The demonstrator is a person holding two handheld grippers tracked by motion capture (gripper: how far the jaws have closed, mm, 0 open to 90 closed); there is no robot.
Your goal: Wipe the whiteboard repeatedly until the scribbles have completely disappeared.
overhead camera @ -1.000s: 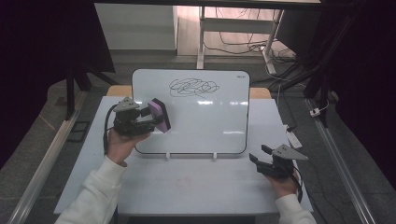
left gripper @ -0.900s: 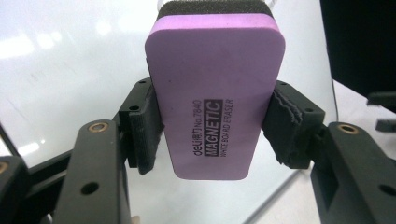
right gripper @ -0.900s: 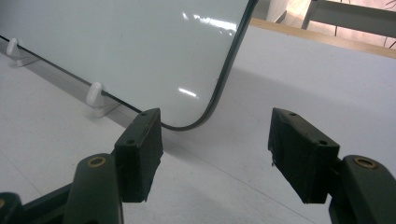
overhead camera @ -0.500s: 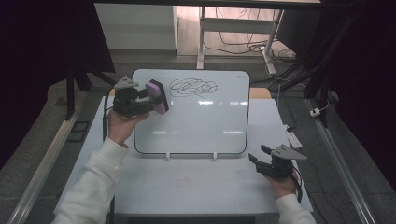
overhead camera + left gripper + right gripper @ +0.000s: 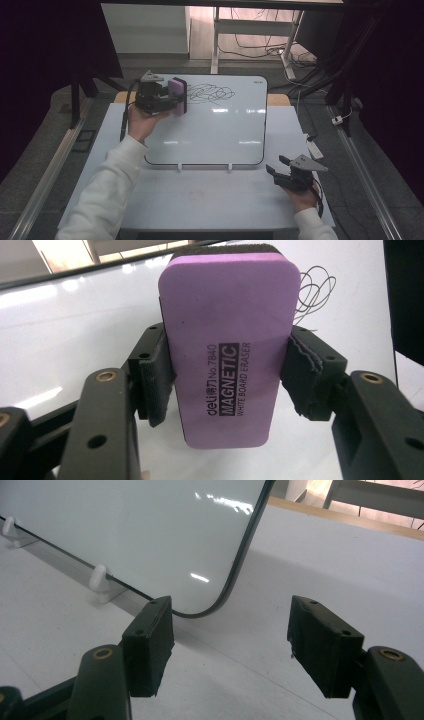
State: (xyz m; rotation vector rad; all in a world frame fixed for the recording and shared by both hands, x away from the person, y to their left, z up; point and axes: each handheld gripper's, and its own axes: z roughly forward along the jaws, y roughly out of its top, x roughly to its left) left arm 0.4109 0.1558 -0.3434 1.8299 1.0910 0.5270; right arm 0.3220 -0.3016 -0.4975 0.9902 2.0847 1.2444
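At the left of the high view, a white-sleeved forearm reaches up from the bottom edge to the far left corner of the whiteboard (image 5: 210,130). That hand carries the left gripper (image 5: 172,97), its cable trailing down beside the wrist and its grey three-cornered plate on top. Its jaws are clamped on a purple eraser (image 5: 177,96), which is held above the board's upper left area, just left of the black scribble (image 5: 210,93). In the left gripper view the eraser (image 5: 230,340) stands on end between the two black pads (image 5: 156,380), which press on its long sides; its purple face carries the print "MAGNETIC WHITE BOARD ERASER", and a dark felt layer shows along its far top edge. Loops of the scribble (image 5: 312,290) peek out at the eraser's right, on the white surface behind it.

The whiteboard lies across the middle of the pale table (image 5: 200,200), with a dark rim, rounded corners and two small white clips (image 5: 179,167) on its near edge. Ceiling light glints on its surface.

At the right, the right gripper (image 5: 274,169) rests in the other hand near the board's near right corner, on the table and apart from the board. Its jaws stand open with nothing between them. In the right gripper view, the board's rounded corner (image 5: 220,605) and a white clip (image 5: 100,582) lie beyond the open gripper (image 5: 232,625), over bare tabletop.
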